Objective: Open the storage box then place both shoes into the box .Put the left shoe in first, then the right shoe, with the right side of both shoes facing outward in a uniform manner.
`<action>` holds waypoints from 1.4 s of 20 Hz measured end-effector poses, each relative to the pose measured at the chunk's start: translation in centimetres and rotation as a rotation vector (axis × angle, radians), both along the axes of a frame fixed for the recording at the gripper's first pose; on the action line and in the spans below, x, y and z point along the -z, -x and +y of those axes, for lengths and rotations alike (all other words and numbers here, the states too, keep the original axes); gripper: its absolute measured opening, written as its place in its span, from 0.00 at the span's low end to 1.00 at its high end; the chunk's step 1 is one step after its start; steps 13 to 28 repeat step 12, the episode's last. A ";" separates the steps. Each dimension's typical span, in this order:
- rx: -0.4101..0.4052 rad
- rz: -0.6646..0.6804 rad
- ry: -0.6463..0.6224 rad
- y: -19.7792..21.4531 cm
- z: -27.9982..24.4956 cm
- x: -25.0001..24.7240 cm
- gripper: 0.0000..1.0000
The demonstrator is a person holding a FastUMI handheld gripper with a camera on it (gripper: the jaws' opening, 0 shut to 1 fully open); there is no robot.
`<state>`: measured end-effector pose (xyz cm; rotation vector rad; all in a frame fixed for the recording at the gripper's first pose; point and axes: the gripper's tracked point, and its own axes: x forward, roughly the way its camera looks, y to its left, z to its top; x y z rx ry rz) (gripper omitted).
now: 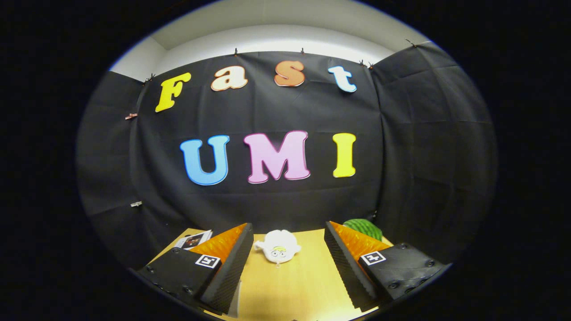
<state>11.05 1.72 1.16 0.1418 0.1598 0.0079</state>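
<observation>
Claw [285, 267] spread wide, gripping nothing, above table [290, 290]; plush toy [277, 246] just ahead; stage unclear, so locating the box seems needed

In front of me black cloth [285, 196] hangs as the booth's wall, clipped along its top edge, with more cloth panels folding in at either side. Above it I see a white wall [276, 40] lit brightly. Below lies a light wooden tabletop [290, 285].
</observation>
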 end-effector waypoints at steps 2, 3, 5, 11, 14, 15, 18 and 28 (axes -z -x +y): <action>0.023 -0.042 0.035 0.5 -2.8 0.0 0.98; 0.030 -0.062 0.044 0.6 -3.9 0.1 0.98; 0.003 -0.074 0.056 1.1 -4.9 0.7 0.98; -0.115 -0.042 0.023 0.8 -5.4 3.8 0.98; -0.126 -0.051 0.018 0.5 -5.6 3.8 0.98; -0.126 -0.051 0.018 0.5 -5.6 3.8 0.98; -0.126 -0.051 0.018 0.5 -5.6 3.8 0.98; -0.126 -0.051 0.018 0.5 -5.6 3.8 0.98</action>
